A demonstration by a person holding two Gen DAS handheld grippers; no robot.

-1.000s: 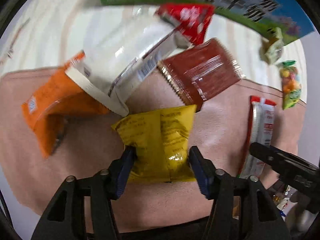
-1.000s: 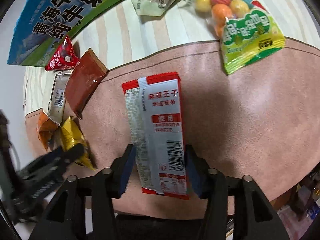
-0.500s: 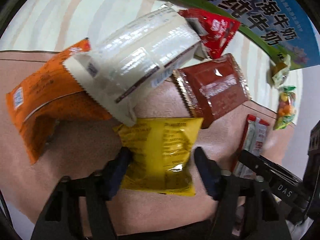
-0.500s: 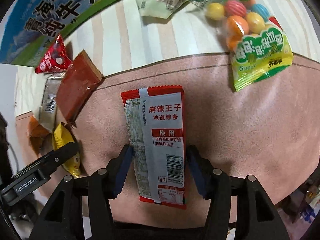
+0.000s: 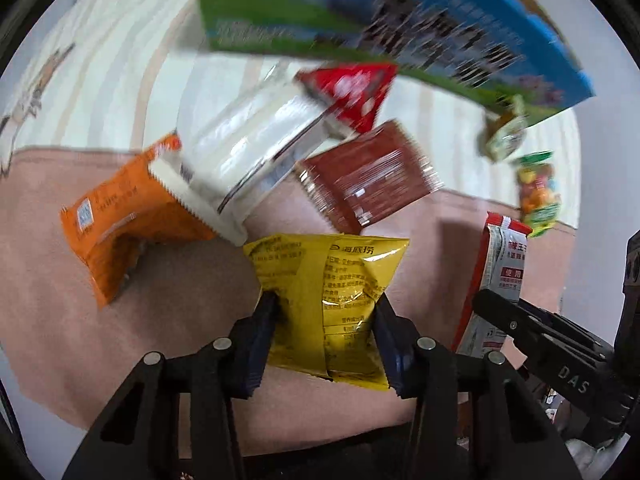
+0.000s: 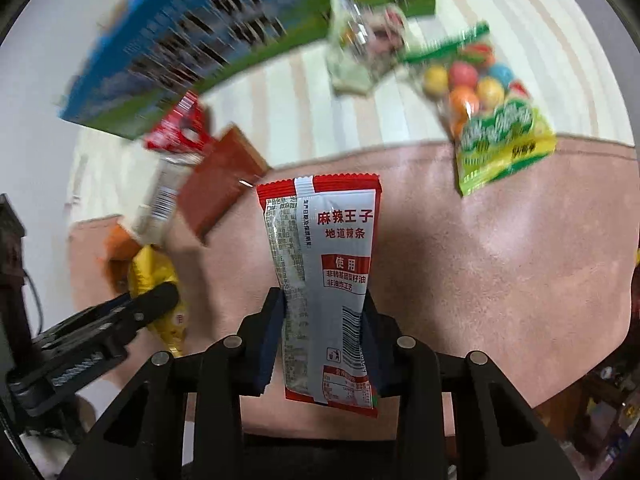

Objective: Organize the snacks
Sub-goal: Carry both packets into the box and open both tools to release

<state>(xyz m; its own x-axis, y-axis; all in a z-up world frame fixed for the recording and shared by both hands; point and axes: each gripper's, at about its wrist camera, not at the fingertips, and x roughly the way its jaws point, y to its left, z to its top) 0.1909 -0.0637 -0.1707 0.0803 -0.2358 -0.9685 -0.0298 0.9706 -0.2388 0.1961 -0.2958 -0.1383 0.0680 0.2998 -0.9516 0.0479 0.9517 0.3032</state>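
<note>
My left claw [image 5: 326, 316] is clamped on the lower half of the yellow snack bag [image 5: 328, 300], both pads pressing into its sides so the foil puckers. My right claw [image 6: 324, 320] is squeezed onto the red-and-silver spicy strip packet [image 6: 324, 272], which stands up between the pads with its red top edge away from me. Both packets sit over the pink mat [image 6: 480, 260] on the tabletop. Beyond the yellow bag I see an orange packet [image 5: 120, 224], a white packet [image 5: 248, 148] lying across it, a brown packet [image 5: 372, 180] and a small red triangular packet [image 5: 352, 92]. A bag of coloured candy balls [image 6: 492, 120] lies at the mat's far edge, near the blue-and-green milk carton box [image 6: 192, 36].
</note>
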